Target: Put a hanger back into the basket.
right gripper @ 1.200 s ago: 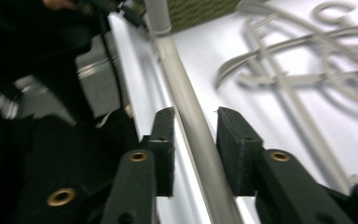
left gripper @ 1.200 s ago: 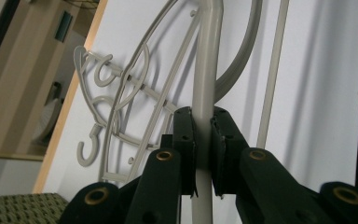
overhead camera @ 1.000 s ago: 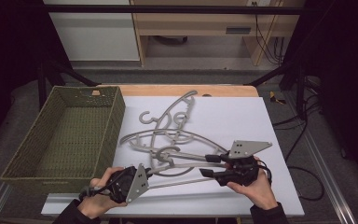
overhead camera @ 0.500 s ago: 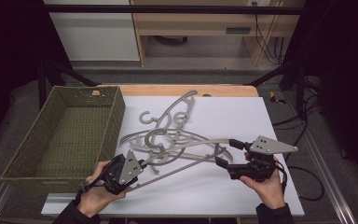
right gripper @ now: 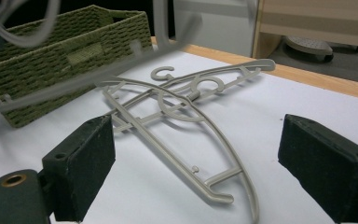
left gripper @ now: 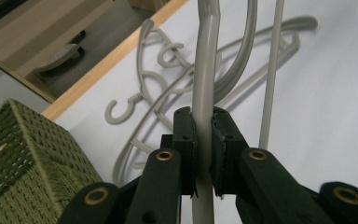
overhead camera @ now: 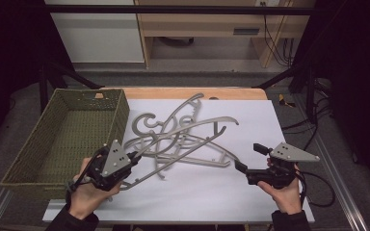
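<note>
- Since the earlier frames the right gripper (overhead camera: 244, 160) has let go of the hanger (overhead camera: 173, 163) and drawn back toward the right edge of the bench (overhead camera: 279, 120); its jaws have just been opening and now stand wide with nothing between them.
- The left gripper (overhead camera: 134, 159) has lifted a little — its jaws are clenched on the hanger's bar, which runs straight up between the pads (left gripper: 186, 140) in the left gripper view.
- So the hanger now hangs from the left gripper alone, its near end raised off the bench and its far end among the pile of hangers (overhead camera: 183, 125) at the bench's middle. The likely aim is the woven basket (overhead camera: 38, 159) just to the left.
- Around it: the pile holds several more grey hangers, hooks and arms crossing one another.
- In the way — the held hanger's far end may be caught under or hooked into the others, so pulling it toward the basket could drag the pile along. The basket's near wall also has to be cleared.
</note>
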Action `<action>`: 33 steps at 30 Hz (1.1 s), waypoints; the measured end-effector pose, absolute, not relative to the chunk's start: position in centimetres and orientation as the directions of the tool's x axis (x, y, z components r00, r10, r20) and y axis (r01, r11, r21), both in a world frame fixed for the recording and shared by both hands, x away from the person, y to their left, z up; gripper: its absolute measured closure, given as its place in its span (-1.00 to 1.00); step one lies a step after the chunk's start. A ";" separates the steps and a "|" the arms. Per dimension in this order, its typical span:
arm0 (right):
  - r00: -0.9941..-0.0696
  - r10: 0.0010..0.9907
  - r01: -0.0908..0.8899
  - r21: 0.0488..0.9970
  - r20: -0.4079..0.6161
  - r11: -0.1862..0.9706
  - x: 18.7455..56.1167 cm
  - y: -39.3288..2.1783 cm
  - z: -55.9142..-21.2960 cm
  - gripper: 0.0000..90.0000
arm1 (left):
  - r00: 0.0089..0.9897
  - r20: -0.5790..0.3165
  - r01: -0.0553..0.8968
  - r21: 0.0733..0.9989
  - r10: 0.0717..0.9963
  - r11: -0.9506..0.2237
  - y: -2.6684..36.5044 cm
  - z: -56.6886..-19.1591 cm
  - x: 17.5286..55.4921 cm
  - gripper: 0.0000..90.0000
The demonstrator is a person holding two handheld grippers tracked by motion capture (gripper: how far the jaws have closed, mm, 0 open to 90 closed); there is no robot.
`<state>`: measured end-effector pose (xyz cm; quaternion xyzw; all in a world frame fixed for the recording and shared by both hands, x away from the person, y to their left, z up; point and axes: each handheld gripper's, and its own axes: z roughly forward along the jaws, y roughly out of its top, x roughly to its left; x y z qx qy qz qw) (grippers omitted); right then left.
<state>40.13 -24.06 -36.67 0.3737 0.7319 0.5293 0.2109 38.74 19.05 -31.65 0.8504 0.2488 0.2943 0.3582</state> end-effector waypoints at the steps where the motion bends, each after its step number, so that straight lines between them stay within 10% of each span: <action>1: -0.626 0.775 0.325 0.933 0.088 0.157 40.1 -24.2 -36.7 -0.76 | 0.705 0.316 0.212 0.760 0.634 -0.615 19.3 -31.1 38.8 0.82; 33: -0.597 0.799 0.330 0.930 0.073 0.162 40.3 -25.0 -37.4 -0.84 | 0.661 0.246 0.341 0.743 0.709 -0.575 27.4 -23.4 45.6 0.82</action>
